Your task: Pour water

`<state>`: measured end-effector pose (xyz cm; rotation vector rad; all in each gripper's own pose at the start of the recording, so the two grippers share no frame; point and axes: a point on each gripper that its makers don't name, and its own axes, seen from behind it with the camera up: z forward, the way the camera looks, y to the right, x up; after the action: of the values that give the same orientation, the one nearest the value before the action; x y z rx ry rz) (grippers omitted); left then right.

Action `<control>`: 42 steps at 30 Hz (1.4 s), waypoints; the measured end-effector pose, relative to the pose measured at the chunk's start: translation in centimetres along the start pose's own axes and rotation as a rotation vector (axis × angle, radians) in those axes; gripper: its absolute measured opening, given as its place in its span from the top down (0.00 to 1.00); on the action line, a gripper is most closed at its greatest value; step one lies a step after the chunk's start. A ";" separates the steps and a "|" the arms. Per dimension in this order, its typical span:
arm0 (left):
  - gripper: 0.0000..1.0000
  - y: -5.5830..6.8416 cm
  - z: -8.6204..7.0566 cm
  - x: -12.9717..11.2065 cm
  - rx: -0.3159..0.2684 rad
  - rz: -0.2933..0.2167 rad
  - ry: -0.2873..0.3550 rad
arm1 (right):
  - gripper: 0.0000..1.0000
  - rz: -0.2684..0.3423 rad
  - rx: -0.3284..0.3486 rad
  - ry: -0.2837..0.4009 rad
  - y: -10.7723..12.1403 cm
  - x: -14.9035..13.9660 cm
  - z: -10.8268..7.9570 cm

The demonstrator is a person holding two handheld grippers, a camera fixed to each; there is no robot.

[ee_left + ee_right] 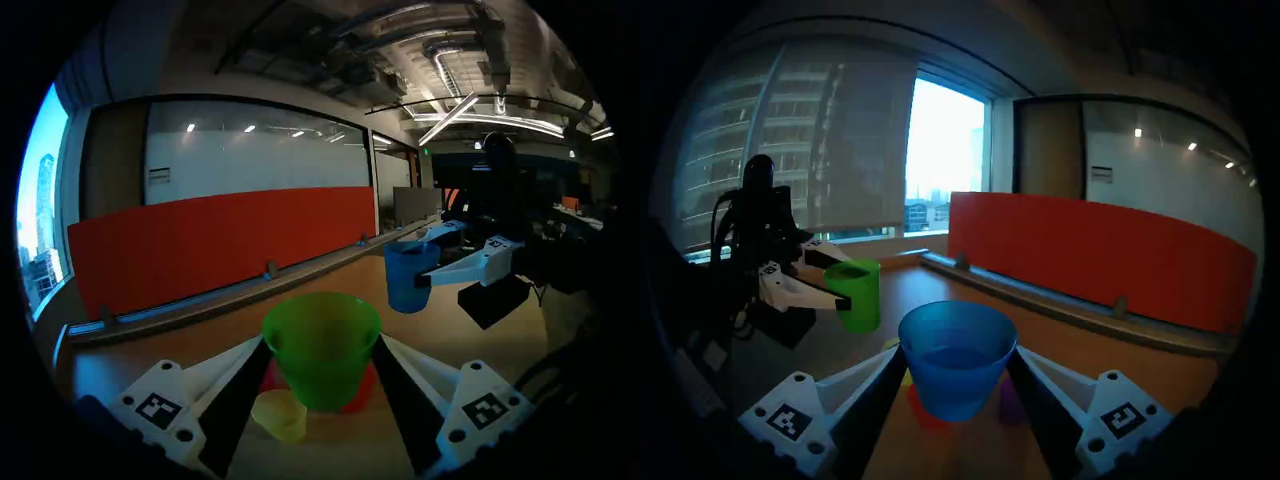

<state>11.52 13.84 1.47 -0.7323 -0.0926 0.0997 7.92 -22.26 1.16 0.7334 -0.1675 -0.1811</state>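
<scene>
Fingers (240,384) of our left gripper (320,346) clamp the green cup (322,368) upright; we can't see its contents. Red cup (365,390) and yellow cup (280,414) sit beneath on the table (448,328). Right gripper view: our right gripper (958,352) grips the blue cup (958,376), upright, water inside; green cup off left, apart.
</scene>
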 end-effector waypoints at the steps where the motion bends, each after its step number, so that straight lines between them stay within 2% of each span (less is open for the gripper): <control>1: 0.15 0.0 0.0 0.3 0.000 -0.002 0.008 | 0.11 -0.001 0.000 0.006 -0.1 0.2 0.0; 14: 0.14 0.6 0.2 2.6 0.000 -0.007 0.074 | 0.11 -0.006 0.000 0.078 -0.6 2.2 -0.1; 21: 0.14 0.6 0.4 3.4 -0.001 -0.034 0.097 | 0.11 -0.002 -0.004 0.092 -0.6 2.7 -0.2; 26: 0.14 0.9 0.4 3.6 -0.014 -0.039 0.100 | 0.11 -0.005 -0.007 0.093 -0.5 2.8 -0.2; 36: 0.14 1.3 0.7 3.1 -0.021 -0.013 0.082 | 0.11 -0.015 -0.006 0.093 -0.4 3.2 -0.3; 42: 0.14 1.6 1.0 2.6 -0.038 -0.018 0.066 | 0.11 -0.056 -0.004 0.091 -0.3 3.9 -0.1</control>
<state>13.92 16.01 1.33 -0.7715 -0.0381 0.0565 11.71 -23.31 1.26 0.7408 -0.0602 -0.2010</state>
